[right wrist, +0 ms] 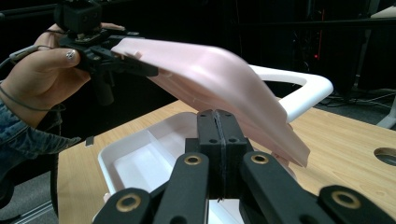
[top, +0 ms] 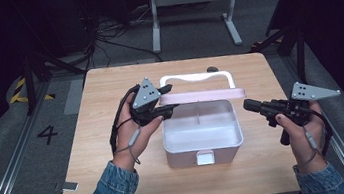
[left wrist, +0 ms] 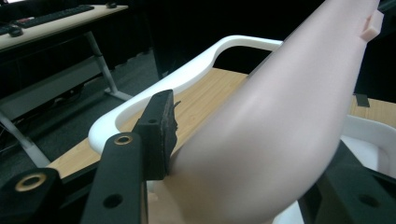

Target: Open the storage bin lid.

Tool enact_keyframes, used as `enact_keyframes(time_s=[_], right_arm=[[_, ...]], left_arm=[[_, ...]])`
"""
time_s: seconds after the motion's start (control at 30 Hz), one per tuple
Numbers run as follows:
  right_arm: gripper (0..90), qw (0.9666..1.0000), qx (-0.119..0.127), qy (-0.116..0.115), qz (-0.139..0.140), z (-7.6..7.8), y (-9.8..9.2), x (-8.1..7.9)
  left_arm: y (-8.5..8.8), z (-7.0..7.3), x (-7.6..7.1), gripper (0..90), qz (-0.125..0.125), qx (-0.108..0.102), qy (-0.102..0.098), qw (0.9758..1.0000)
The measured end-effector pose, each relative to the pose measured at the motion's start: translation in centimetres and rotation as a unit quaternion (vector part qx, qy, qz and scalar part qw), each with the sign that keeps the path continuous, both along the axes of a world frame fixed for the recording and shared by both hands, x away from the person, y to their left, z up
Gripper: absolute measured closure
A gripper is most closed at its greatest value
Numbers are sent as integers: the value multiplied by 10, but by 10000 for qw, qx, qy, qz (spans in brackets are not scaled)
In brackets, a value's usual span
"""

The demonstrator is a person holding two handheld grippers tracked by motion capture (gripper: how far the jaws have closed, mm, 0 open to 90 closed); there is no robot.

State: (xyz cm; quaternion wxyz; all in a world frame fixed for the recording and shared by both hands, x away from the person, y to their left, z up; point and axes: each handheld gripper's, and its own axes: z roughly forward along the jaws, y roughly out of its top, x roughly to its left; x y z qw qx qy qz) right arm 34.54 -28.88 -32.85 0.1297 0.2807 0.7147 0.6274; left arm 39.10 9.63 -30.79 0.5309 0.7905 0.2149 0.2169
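You sit at a light wooden bench [top: 121,184] with a gripper in each hand. In the middle of the bench stands a white plastic box [top: 202,138], open, with a thin divider across its inside and a small latch on the wall facing you. Its pale pink lid [top: 203,96] is raised and hinged along the far edge, tilted up over the back of the box. A white carry handle [top: 197,77] arches behind the lid.

Your left gripper [top: 170,108] reaches in from the left and its fingers [left wrist: 159,133] are clamped on the left edge of the pink lid, holding it up. In the left gripper view the lid [left wrist: 280,121] curves away between the two black fingers, with the white handle [left wrist: 187,79] beyond it.

Your right gripper [top: 248,105] hovers to the right of the box, apart from it, pointing toward the box. In the right gripper view its fingers [right wrist: 208,149] are pressed flat together, grasping nothing, and past them you see the open box [right wrist: 140,163], the raised lid [right wrist: 219,84] and your left hand [right wrist: 42,79] with its gripper [right wrist: 140,69] on the lid's edge.
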Motion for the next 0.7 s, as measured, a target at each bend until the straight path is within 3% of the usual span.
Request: enact_keyframes(time_s=[0.17,0.3,0.7], right_arm=[[900,9997,-236,-37,-44,1,-5,-7],[900,9995,-278,-72,-153,2,-13,-12],[900,9980,-298,22,-549,-1,-41,-29]], left_arm=[[0,6,9,552,52,-68,118,9999],[-1,10,15,571,59,-77,224,9997],[-3,18,41,582,124,-58,301,9995]])
